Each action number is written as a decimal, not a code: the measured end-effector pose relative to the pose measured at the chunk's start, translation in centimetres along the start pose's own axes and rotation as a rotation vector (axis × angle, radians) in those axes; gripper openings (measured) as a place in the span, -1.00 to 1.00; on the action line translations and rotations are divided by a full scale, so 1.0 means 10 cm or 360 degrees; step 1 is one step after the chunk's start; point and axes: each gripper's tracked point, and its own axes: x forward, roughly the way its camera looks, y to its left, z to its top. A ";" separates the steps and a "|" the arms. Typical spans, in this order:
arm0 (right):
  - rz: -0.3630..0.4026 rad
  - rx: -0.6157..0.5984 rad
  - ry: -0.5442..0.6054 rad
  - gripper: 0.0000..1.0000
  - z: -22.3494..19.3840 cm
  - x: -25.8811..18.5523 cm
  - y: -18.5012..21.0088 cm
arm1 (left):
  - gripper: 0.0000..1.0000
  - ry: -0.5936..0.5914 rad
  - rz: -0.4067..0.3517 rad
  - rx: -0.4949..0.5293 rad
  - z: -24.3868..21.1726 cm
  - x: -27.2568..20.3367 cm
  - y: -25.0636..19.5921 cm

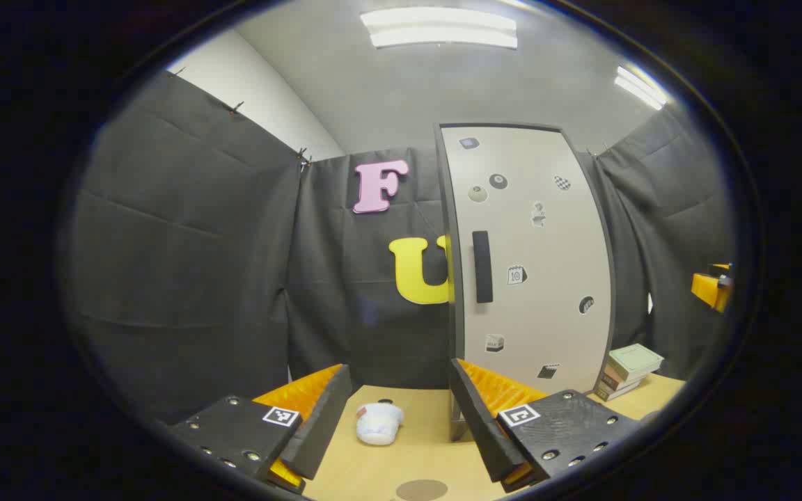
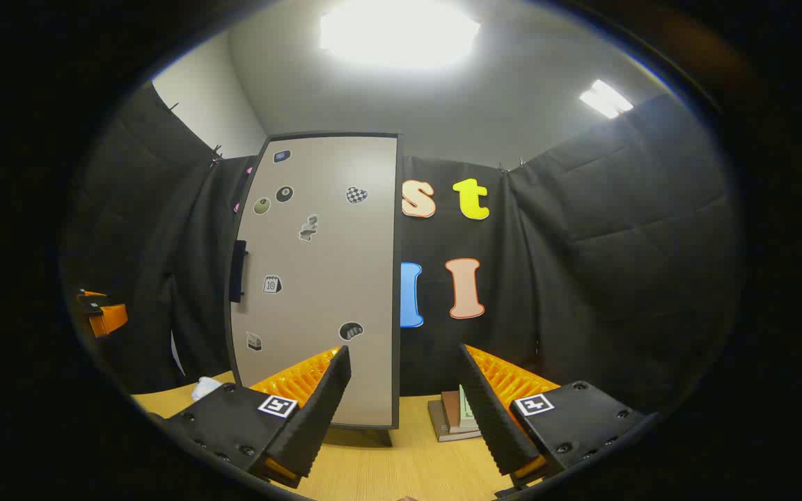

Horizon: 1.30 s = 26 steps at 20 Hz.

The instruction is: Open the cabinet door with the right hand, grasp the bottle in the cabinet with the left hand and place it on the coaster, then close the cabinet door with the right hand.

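Left gripper [image 1: 401, 407] is spread wide with nothing between the fingers, held above the table [image 1: 429, 452] and facing the cabinet [image 1: 530, 257]. Right gripper [image 2: 404, 403] is likewise spread and empty, also aimed at the cabinet [image 2: 317, 278] from the other side. Cabinet door is closed in both views: pale panel, dark frame, small stickers scattered over it, upright dark handle [image 1: 482, 266] near its left edge in the left gripper view, same handle [image 2: 237, 270] seen edge-on in the right gripper view. Bottle can't be seen with the door closed. Coaster [image 1: 421, 489], a brown disc, lies on the table at the bottom of the left gripper view, between that gripper's fingers and nearer the camera than the cabinet. White cup [image 1: 378, 423] lies on its side on the table, left of the cabinet base, apart from the coaster; right gripper view catches a white bit of it [image 2: 205, 387] left of the cabinet. Books [image 1: 629, 369] are stacked on the table just right of the cabinet; same stack [image 2: 455, 416] sits between the right gripper's fingers in its own view. Each view catches the other gripper at its edge: right one [image 1: 713, 287] far right in the left gripper view, left one [image 2: 100, 312] far left in the right gripper view.
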 end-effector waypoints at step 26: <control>0.0080 0.0028 0.0034 0.94 -0.01 0.26 0.34 | 0.73 0.0010 0.0126 0.0030 -0.06 -0.11 0.42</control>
